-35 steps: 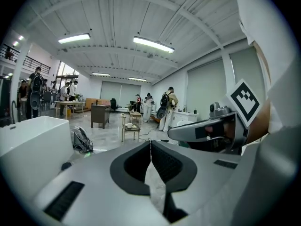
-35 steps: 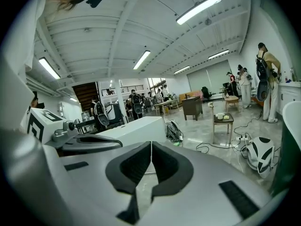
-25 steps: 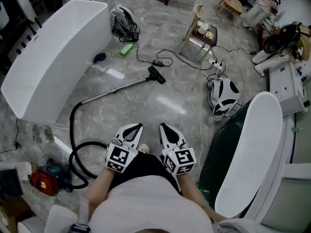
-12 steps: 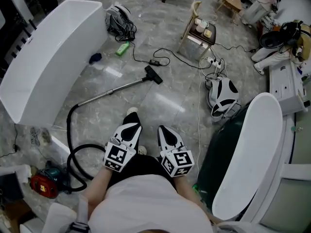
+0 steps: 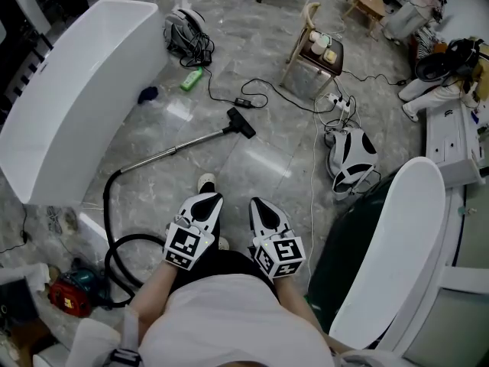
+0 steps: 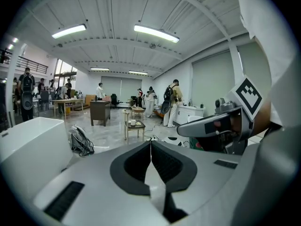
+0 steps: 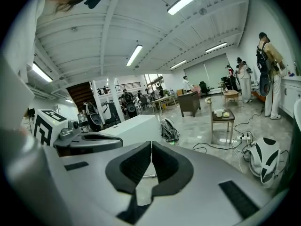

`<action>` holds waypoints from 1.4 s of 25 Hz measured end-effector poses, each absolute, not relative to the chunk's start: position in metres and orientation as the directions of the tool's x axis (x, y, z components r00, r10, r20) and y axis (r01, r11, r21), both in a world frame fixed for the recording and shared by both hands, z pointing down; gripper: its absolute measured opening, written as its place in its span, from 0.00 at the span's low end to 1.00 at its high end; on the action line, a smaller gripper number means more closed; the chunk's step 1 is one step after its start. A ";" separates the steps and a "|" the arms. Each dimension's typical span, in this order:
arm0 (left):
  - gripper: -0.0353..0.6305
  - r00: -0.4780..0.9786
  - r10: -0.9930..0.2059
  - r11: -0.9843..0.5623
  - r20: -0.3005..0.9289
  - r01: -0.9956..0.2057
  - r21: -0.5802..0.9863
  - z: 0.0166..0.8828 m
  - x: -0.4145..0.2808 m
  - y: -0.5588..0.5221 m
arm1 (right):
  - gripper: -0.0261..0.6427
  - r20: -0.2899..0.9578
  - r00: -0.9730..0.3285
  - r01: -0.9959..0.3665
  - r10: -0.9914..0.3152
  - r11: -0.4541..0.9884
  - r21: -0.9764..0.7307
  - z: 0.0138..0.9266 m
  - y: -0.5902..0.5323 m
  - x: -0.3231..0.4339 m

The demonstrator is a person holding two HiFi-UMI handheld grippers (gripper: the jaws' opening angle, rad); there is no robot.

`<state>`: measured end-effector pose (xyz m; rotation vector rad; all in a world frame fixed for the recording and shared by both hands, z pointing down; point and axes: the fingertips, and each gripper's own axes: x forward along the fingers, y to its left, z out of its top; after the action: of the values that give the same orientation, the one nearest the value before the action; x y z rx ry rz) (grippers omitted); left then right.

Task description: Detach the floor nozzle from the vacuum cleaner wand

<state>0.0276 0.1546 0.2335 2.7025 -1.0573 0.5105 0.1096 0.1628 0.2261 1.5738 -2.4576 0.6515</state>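
Observation:
In the head view a black floor nozzle (image 5: 241,122) lies on the grey marble floor, joined to a long silver wand (image 5: 177,148). The wand runs down-left into a black hose (image 5: 114,235) that loops to a red vacuum body (image 5: 70,293). My left gripper (image 5: 205,202) and right gripper (image 5: 261,207) are held side by side close to my body, well short of the nozzle, both shut and empty. In the right gripper view a short piece of the wand (image 7: 149,175) shows between the jaws, far off. The left gripper view shows no part of the vacuum.
A long white tub (image 5: 72,98) stands at the left and another white tub (image 5: 397,243) at the right. A green bottle (image 5: 191,78), a wooden chair (image 5: 313,52), cables with a power strip (image 5: 339,102), and a white-black bag (image 5: 350,155) lie beyond the nozzle. People stand far off.
The whole floor scene has slid slightly as I stepped forward; a white shoe now shows ahead of the left gripper. Both grippers stay shut and side by side.

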 end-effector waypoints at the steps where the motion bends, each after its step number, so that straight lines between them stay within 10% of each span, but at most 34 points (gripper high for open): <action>1: 0.07 0.684 -0.618 -0.725 0.388 -0.686 0.053 0.234 0.027 0.147 | 0.06 0.354 -0.435 -0.894 -0.828 0.351 -0.278 0.226 0.156 0.110; 35: 0.07 0.704 -0.579 -0.748 0.411 -0.660 0.076 0.241 -0.016 -0.151 | 0.06 0.378 -0.510 -0.860 -0.773 0.456 -0.228 0.228 -0.146 0.081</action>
<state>-0.0162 -0.1510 0.2415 2.6946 -0.9936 0.5401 0.0807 -0.1458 0.2281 1.4187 -2.4859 0.5815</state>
